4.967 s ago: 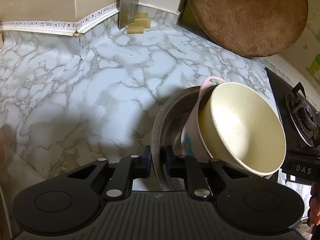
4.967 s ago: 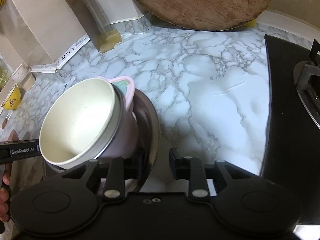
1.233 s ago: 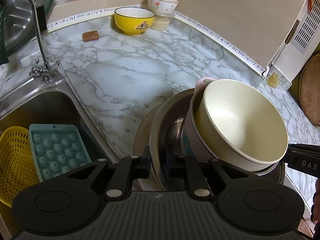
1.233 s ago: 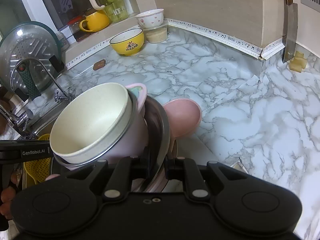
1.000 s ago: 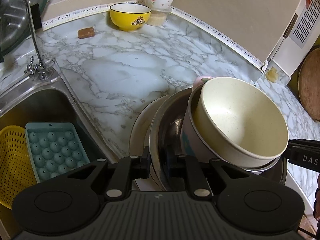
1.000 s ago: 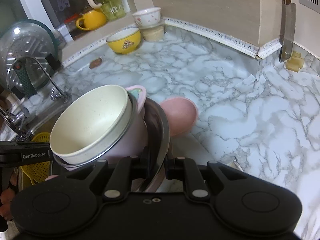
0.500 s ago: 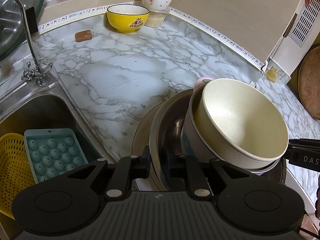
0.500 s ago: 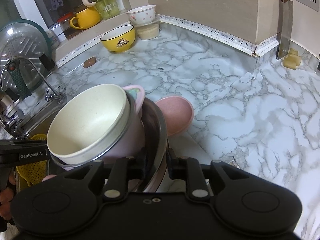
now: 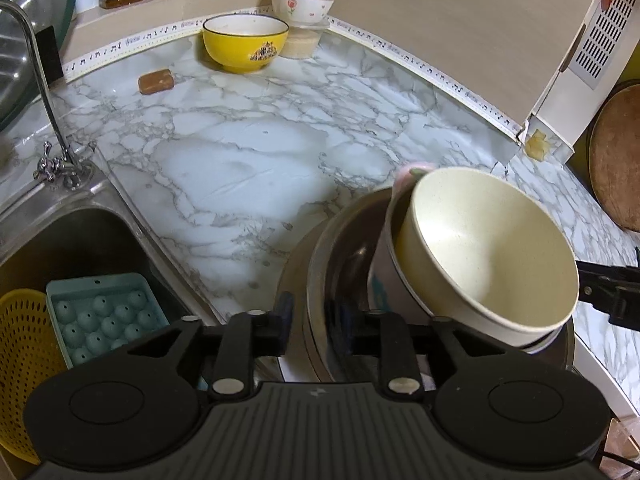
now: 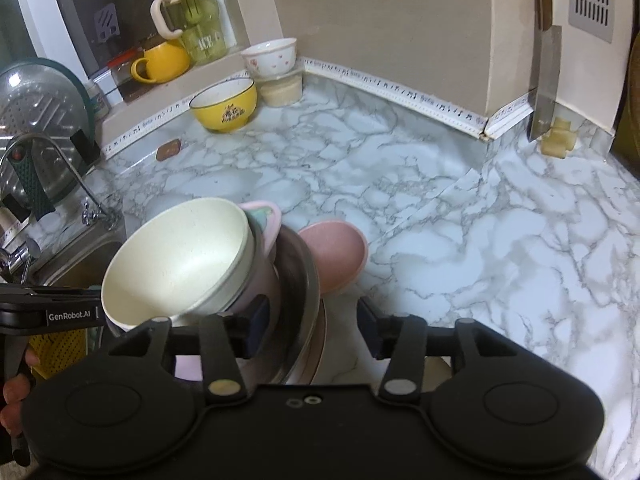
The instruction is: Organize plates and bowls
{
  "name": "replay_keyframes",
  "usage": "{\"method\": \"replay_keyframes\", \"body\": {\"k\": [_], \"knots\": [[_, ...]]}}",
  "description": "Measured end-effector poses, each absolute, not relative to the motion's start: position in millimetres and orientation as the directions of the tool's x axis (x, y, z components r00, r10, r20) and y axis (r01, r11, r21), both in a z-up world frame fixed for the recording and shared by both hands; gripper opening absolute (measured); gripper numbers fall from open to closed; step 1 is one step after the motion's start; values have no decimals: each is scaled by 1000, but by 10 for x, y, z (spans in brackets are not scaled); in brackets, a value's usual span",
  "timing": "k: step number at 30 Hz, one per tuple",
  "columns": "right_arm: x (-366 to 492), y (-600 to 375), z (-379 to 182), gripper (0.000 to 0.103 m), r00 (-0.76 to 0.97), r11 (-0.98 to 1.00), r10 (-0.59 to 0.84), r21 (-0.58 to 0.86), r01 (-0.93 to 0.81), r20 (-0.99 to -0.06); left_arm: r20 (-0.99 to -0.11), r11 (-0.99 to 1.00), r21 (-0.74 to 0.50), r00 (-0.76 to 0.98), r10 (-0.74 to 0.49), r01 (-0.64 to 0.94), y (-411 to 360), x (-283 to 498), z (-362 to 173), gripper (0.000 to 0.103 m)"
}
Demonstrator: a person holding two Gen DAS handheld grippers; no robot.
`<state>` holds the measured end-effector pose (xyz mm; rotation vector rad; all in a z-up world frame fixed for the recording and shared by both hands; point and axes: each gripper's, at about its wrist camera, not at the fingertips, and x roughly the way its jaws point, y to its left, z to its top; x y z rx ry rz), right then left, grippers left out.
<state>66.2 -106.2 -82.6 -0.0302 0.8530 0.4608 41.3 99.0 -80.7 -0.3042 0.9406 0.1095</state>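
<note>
A stack of dishes stands on the marble counter by the sink. Uppermost is a cream bowl (image 9: 488,256) (image 10: 180,264), tilted inside a pink cup (image 9: 380,280) (image 10: 264,216). Both lie in a steel plate (image 9: 340,240) (image 10: 300,280) over a beige plate (image 9: 288,272). My left gripper (image 9: 318,320) straddles the steel plate's near rim, jaws opening, pads off the metal. From the opposite side my right gripper (image 10: 312,322) straddles the same rim, its jaws opening wider, also clear of it. A pink bowl (image 10: 336,256) sits just behind the stack.
At the back corner stand a yellow bowl (image 9: 244,44) and a white flowered bowl (image 9: 302,2). The sink (image 9: 60,240) holds a teal ice tray (image 9: 100,316) and a yellow strainer (image 9: 20,360). A cleaver (image 10: 546,80) hangs on the wall and a wooden board (image 9: 618,156) leans at right.
Both grippers' jaws have spread apart off the steel plate's rim, the right one more. The stack has stayed in place on the counter.
</note>
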Motion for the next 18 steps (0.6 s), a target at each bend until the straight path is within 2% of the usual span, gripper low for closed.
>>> {"method": "replay_keyframes", "body": {"k": [3,4,10,13,18], "knots": [[626,-1081,-795,58,587,907,375,154,-391,-718,-789,951,-209,613,-25,-230,1038,400,-757,57],[615,-1086,-786,59,593,909,374,155,-387,-713,-781,951,-197,624,-7,-237,1046,391,-736,62],[546,-1105,-744,65,608,907,383,158,-391,-695,-760,958,-164,649,29,-235,1060,336,-643,62],[493,-1123,-695,79,618,897,403,159,-412,-675,-744,961,-133,665,66,-244,1033,280,-575,64],[362,-1134,-574,85,640,871,444,137,-471,-626,-719,956,-117,687,106,-270,960,165,-426,70]]}}
